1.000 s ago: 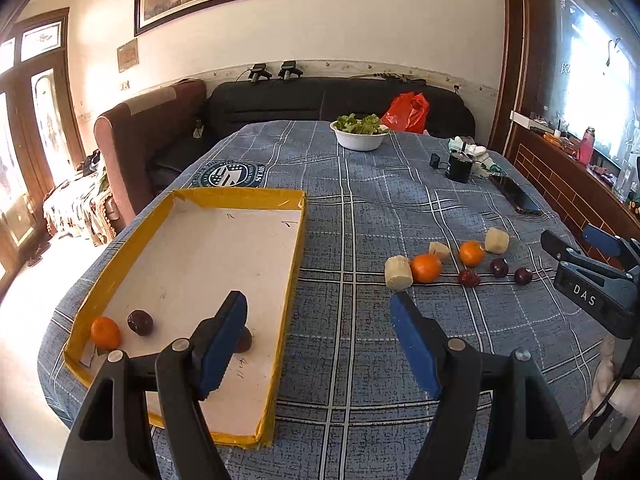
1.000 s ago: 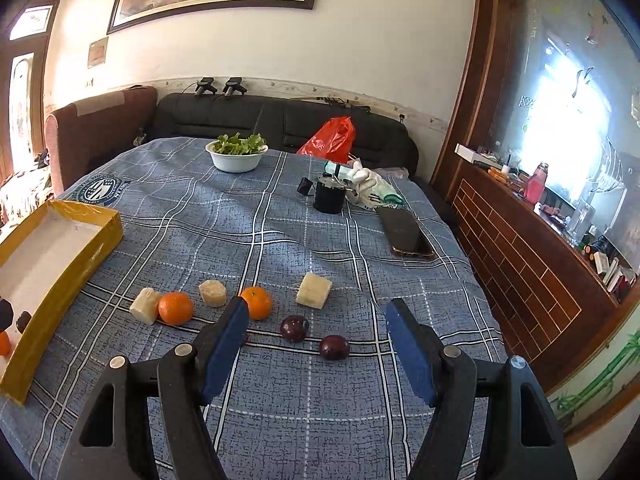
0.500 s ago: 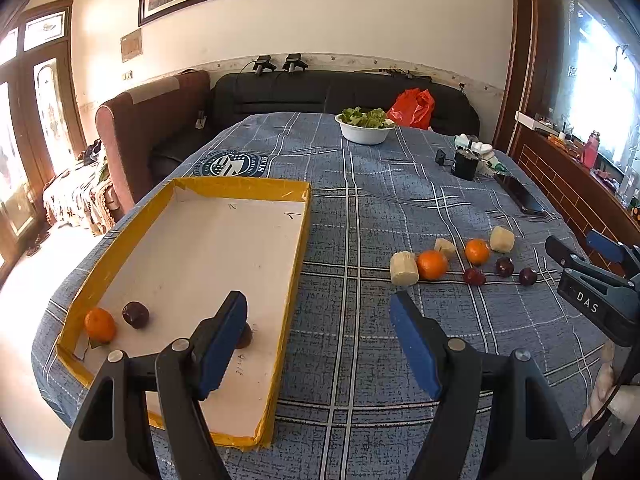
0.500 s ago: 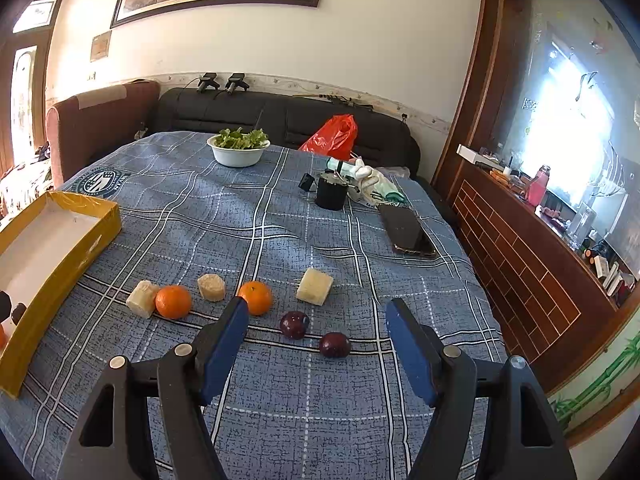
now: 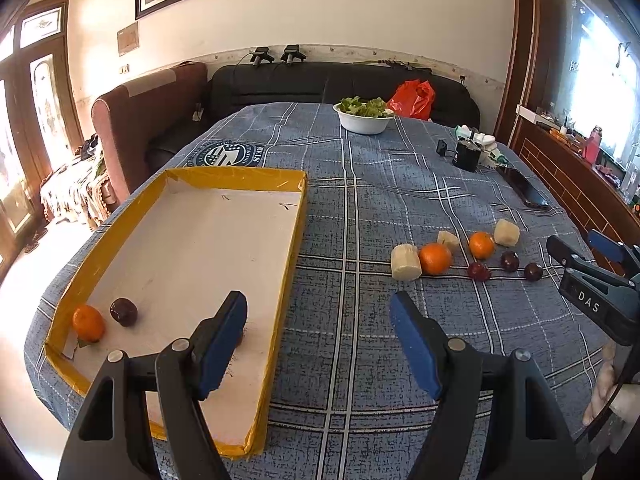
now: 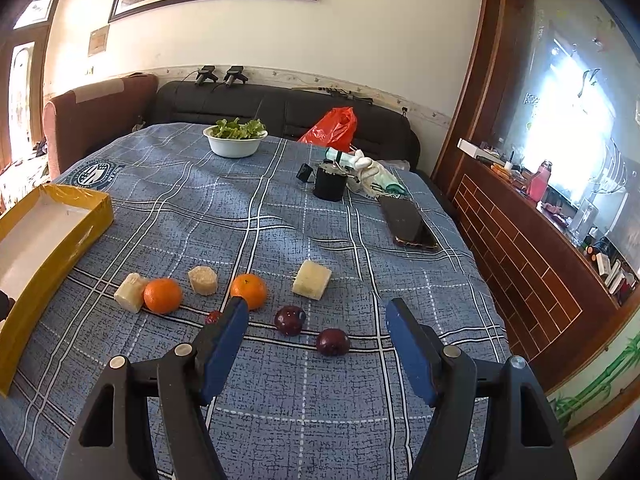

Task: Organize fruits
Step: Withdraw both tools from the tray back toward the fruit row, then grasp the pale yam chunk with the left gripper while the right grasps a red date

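— Right gripper (image 6: pixel 312 344): jaws held well apart, nothing gripped. What is taken first?

— From tray (image 5: pixel 294 236) to the loose row (three pieces already inside): the nearest plum (image 6: pixel 333 342) should be straddled squarely and closed on gently.

Two wrist fisheyes, both angled down across one table

The left wrist view looks along its blue fingers (image 5: pixel 224 340) over the yellow tray (image 5: pixel 280 304); the right wrist view looks from further right over the fruit row (image 6: pixel 164 295). Both share the row, the white bowl (image 5: pixel 363 122) and the sofa.
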The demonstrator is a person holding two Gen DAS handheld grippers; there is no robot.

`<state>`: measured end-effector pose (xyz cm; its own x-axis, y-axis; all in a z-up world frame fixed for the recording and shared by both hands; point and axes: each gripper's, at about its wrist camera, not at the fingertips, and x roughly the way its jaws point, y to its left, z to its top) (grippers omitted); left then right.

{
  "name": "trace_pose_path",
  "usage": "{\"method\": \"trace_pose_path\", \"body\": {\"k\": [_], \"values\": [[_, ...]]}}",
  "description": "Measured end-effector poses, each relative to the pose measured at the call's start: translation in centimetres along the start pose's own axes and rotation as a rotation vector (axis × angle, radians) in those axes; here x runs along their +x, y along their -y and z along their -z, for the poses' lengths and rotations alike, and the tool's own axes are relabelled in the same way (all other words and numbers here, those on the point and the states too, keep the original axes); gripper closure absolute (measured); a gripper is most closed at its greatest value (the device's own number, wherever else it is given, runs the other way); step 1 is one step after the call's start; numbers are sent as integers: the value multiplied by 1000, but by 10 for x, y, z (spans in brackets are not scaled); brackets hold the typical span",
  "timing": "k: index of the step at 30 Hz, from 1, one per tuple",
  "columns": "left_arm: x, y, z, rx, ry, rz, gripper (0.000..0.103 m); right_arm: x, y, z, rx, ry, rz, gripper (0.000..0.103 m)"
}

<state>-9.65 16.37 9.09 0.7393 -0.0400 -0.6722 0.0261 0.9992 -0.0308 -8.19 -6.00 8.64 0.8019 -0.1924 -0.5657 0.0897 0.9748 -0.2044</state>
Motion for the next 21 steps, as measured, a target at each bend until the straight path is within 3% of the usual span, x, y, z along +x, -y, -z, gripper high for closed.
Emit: {"method": "trace_pose_path", "body": {"k": [3, 5, 9, 13, 15, 17, 21], "values": [[6, -1, -5, -19, -20, 28, 30, 7, 14, -3, 42, -22, -79, 27], [8, 0, -8, -20, -20, 44, 30, 16, 41, -6, 156, -32, -247, 28], [16, 9, -13, 7, -28, 99, 30, 46, 76, 0, 313, -99, -430, 53], [28, 28, -19, 49, -43, 145, 37, 74, 78, 6, 348, -176, -490, 56], [36, 36, -23, 74, -42, 148, 37, 84, 70, 7, 330, -205, -468, 56], [48, 42, -26, 88, -61, 148, 37, 89, 61, 7, 312, -211, -465, 56], [73, 49, -28, 99, -107, 144, 37, 85, 31, 5, 218, -202, -560, 56]]}}
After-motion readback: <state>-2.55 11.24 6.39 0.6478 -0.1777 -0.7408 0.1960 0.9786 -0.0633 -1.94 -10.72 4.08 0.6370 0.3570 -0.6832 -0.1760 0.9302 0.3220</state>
